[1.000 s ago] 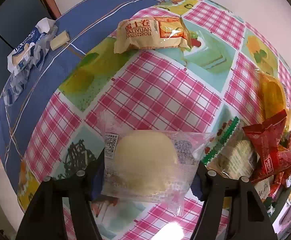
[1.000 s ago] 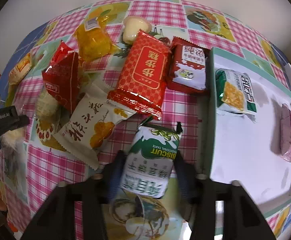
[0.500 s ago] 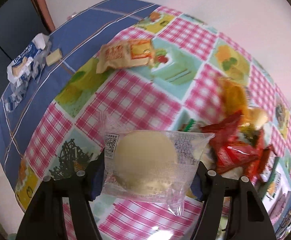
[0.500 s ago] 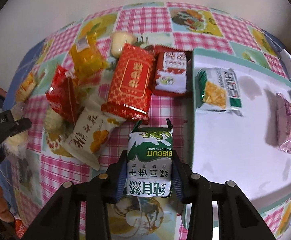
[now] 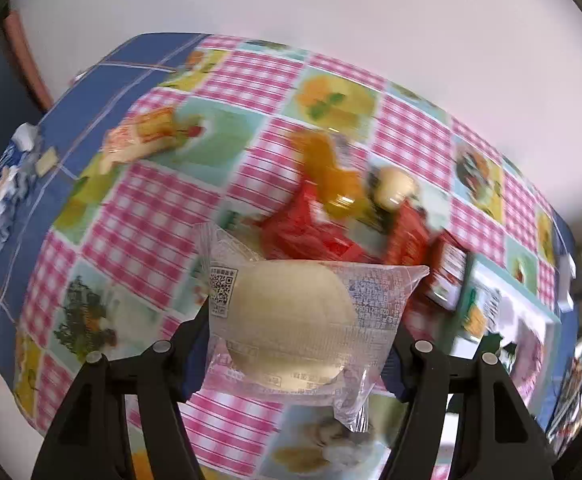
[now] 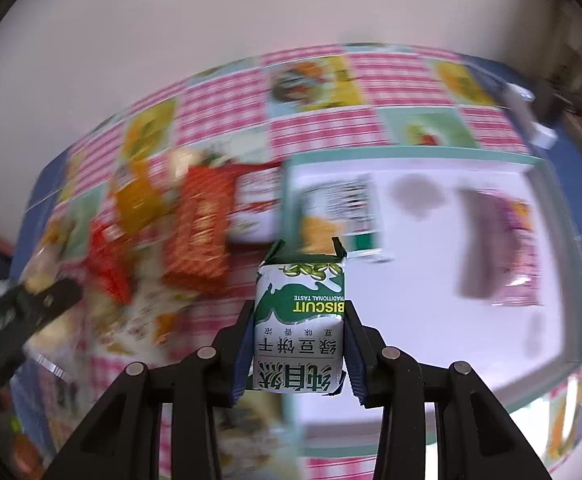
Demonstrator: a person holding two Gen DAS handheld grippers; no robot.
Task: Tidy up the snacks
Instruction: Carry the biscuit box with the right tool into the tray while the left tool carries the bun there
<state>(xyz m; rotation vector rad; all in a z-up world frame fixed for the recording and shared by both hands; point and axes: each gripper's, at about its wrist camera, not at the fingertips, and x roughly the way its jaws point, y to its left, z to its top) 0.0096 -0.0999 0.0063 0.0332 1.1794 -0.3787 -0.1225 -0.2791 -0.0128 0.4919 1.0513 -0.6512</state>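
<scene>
The left gripper [image 5: 299, 344] is squeezed shut on a round bun in a clear bag [image 5: 291, 320], high above the table [image 5: 163, 208]. The right gripper [image 6: 300, 344] is closed tight on a green and white biscuit pack [image 6: 300, 320], held up over the near left edge of the white tray [image 6: 411, 152]. Two snacks lie in the tray: a green and white packet [image 6: 339, 208] by its left edge and a purple packet [image 6: 495, 248] toward its right side. More snacks sit in a pile [image 6: 195, 224] on the table just left of the tray.

The bun bag looks slippery and puffy. I think it could slide out of the fingers if the hand swings fast, or the soft bun could get squashed if the squeeze is too hard. Both hands seem headed for the same tray, so they might bump. If the biscuit pack is let go too soon, it may hit the tray's rim and land outside. Both pictures are blurry, so aiming is hard.
</scene>
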